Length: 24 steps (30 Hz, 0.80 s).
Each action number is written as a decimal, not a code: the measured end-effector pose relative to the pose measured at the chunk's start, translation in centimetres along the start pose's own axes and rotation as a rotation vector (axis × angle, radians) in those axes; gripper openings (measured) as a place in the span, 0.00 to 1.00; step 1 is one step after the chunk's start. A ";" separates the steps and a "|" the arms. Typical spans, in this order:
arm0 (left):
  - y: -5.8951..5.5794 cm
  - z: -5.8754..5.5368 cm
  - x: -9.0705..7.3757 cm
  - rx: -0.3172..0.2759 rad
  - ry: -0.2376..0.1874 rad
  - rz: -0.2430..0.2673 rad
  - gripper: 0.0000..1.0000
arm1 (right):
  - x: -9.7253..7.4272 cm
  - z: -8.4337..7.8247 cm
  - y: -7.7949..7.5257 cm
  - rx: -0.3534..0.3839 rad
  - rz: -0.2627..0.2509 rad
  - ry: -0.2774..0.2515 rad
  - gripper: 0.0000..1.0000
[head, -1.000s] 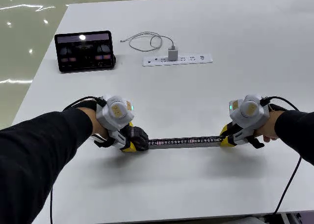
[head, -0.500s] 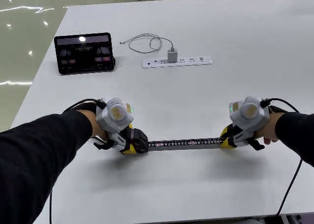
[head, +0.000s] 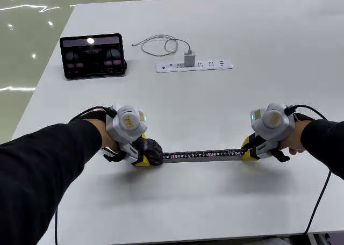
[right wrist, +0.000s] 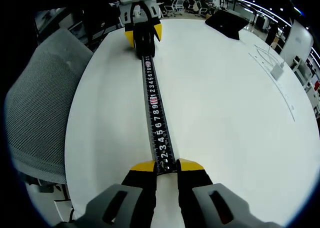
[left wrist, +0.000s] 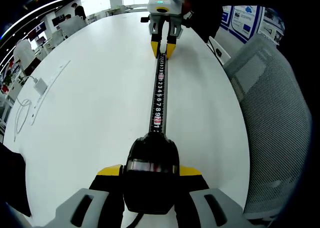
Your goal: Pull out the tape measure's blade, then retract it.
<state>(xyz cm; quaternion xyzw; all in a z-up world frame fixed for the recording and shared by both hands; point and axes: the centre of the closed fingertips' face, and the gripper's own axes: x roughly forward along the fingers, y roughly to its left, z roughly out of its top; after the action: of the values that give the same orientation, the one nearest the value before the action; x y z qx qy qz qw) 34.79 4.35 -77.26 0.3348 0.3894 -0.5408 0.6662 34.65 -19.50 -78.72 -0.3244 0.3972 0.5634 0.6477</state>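
Blade (head: 204, 156) of the tape measure drawn out in a straight line, numbered face up, low along the white table (head: 242, 30) near its front edge; whether touching the surface or just above it, cannot tell. At one end, left gripper (head: 145, 158) clenched on the black case (head: 151, 151), yellow-tipped jaws pressed against its two sides, case mouth facing the other gripper. In the left gripper view, same case (left wrist: 151, 173) seated between the jaws of the left gripper (left wrist: 150, 173), blade (left wrist: 159, 93) running away from it to the far gripper. At the other end, right gripper (head: 248, 152) pinched onto the blade's tip, jaws closed down to a narrow slot with the strip between them. In the right gripper view, right gripper (right wrist: 166, 166) gripping just at the lowest numbers, blade (right wrist: 155, 108) stretching forward to the case held opposite. Both grippers held in a person's hands, black sleeves coming in from either side. Well behind on the table, dark tablet (head: 92, 55) propped up at the left, white power strip (head: 194, 65) beside it with a charger (head: 189, 58) plugged in and a looped cable (head: 156, 43). Grey mesh chair (left wrist: 280, 113) just off the table's edge.
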 end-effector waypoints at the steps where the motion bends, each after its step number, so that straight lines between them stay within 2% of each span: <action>1: 0.0 0.0 0.0 0.000 -0.002 -0.001 0.35 | 0.0 0.0 0.0 -0.001 -0.001 0.003 0.11; 4: 0.0 0.2 0.0 -0.006 -0.024 -0.003 0.35 | 0.1 0.1 0.0 -0.013 -0.004 0.013 0.11; 11: 0.1 0.3 0.0 0.018 -0.027 0.002 0.36 | 0.3 -0.3 -0.4 -0.041 -0.005 0.034 0.12; 24: 0.0 0.1 -0.1 0.045 -0.003 -0.010 0.36 | 0.3 -0.2 -0.4 -0.074 -0.012 0.059 0.13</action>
<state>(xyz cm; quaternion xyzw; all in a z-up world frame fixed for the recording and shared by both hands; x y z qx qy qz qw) 34.84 4.29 -77.11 0.3471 0.3780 -0.5532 0.6563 35.06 -19.61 -79.14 -0.3669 0.3932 0.5638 0.6268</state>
